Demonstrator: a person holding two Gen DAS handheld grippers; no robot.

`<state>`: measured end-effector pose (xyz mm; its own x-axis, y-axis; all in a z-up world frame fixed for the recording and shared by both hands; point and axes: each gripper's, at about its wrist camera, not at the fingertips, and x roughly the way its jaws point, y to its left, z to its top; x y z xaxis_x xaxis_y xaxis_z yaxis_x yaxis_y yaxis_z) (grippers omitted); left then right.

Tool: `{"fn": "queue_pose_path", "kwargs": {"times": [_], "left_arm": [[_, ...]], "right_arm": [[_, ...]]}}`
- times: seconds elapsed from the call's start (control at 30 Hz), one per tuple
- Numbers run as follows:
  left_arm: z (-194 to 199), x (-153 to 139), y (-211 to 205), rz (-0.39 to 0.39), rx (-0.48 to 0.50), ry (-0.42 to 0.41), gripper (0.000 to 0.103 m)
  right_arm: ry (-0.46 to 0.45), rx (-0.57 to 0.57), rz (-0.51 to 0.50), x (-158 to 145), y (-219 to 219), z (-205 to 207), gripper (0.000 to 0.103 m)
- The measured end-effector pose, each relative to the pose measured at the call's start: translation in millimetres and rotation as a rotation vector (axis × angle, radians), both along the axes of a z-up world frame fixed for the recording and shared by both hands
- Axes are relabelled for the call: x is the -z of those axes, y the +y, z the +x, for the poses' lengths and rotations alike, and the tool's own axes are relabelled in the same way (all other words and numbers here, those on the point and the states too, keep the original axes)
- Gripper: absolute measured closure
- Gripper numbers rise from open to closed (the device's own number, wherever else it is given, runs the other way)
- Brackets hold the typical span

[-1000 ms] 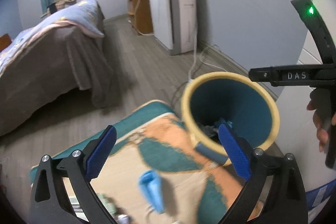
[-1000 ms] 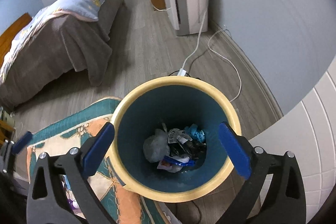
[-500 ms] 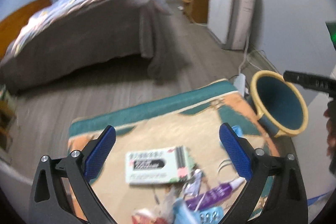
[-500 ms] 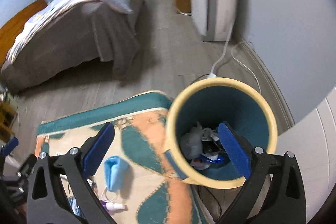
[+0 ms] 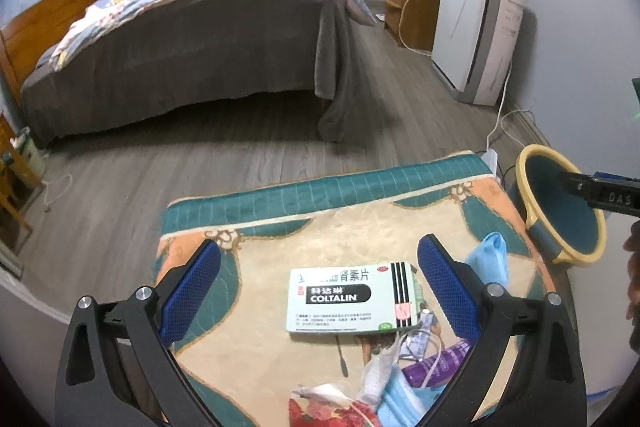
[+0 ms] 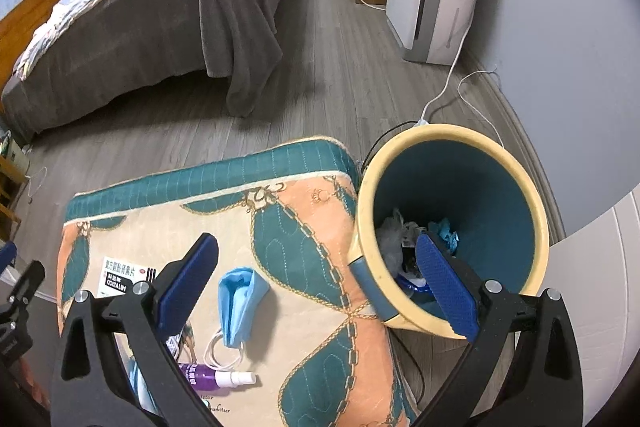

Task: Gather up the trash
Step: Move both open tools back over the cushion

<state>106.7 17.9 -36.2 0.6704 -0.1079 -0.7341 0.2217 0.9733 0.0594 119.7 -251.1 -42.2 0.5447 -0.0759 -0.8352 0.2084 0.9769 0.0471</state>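
Trash lies scattered on a patterned mat beside a bin that already holds some scraps. Nearest the left gripper is a pill box, flat on the mat and framed squarely between the spread blue pads; nothing is held. From that gripper the box sits dead ahead at 12 o'clock, its long axis running 9 to 3, across the line of approach and parallel to the gap between the fingers. That makes the grip awkward: the fingers would span its length, so a turn of the wrist to close over the short side looks wiser.

At 4 to 5 o'clock of the box is a heap: a purple bottle, a red wrapper and crumpled paper. A blue mask lies at 2 o'clock of the box, toward the bin.

The right gripper is likewise spread wide and empty, hovering over the mat's edge with its right finger in front of the bin's mouth. The mask sits just ahead of it at about 10 o'clock, long axis roughly 12 to 6, so the right hand is nearer the mask and the left nearer the box. The bin stands at 3 o'clock of the mat, touching its edge.
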Motion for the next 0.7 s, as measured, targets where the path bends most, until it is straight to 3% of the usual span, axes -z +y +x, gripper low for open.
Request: {"fn": "queue_pose_path", "kwargs": {"times": [0.23,0.47,0.7], "left_arm": [[-1.7,0.0,1.5,0.0,0.014,-0.014,0.005],[4.2,5.1,5.5,0.009,-0.001,-0.01,0.005],[7.9,20.6,3.3,0.083,0.036,0.015,0.005]], "right_arm": [[0.03,-0.055,-0.035,11.7,14.4,1.8,0.006],[0.098,-0.08,0.004,36.3,21.6,2.0,0.006],[0.181,-0.108,0.01,65.9,40.2,6.5,0.006]]}}
